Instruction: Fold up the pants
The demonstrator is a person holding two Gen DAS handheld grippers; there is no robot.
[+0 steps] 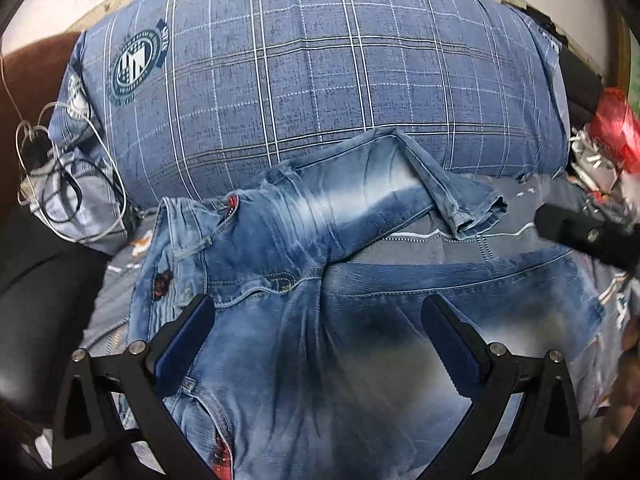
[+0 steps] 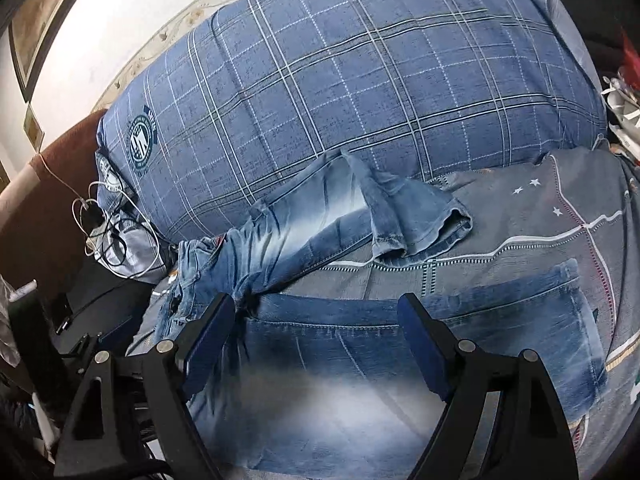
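On bedsheet point(image 2: 520, 216): jeans point(image 2: 320, 344), unfolded.

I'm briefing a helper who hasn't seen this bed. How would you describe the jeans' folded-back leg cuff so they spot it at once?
Find the big blue plaid pillow at the back of the bed. The jeans lie in front of it, one leg running up against its lower edge. That leg doubles back, and its cuff lies on the grey sheet: the only open, stitched hem, darker than the faded thigh beside it.

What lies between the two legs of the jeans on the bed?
A bare strip of grey bedsheet separates the bent far leg from the flat near leg; the right wrist view shows it best.
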